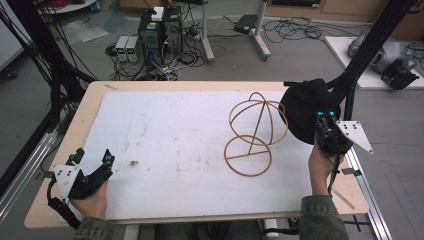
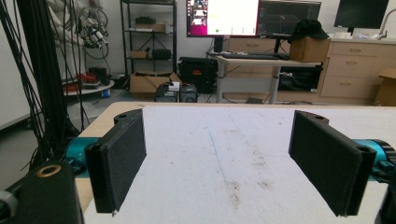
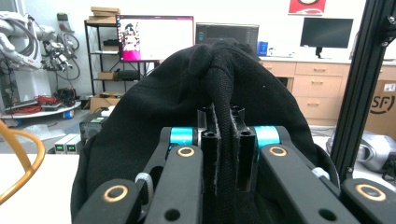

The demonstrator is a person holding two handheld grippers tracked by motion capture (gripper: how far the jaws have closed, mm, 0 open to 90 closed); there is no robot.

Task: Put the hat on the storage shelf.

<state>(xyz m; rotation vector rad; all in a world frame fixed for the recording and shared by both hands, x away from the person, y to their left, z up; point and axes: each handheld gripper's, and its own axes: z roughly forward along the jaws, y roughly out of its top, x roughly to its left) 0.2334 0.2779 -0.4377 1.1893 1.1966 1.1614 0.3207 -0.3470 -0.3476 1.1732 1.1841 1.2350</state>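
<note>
A black cap (image 1: 305,112) hangs above the table's right edge, with my right gripper (image 1: 326,121) shut on its rim. In the right gripper view the cap's thick black fabric edge (image 3: 223,107) is pinched between the two jaws, and my right gripper (image 3: 223,140) points level. A gold wire stand (image 1: 252,134), a sphere frame on a ring base, sits on the white mat just left of the cap. My left gripper (image 1: 92,159) rests open at the table's front left corner. In the left gripper view my left gripper (image 2: 229,158) has nothing between its wide-apart pads.
The white mat (image 1: 175,145) covers most of the wooden table (image 1: 90,100). A black frame post (image 1: 365,50) rises right behind the cap. Computers and cables lie on the floor beyond the far edge.
</note>
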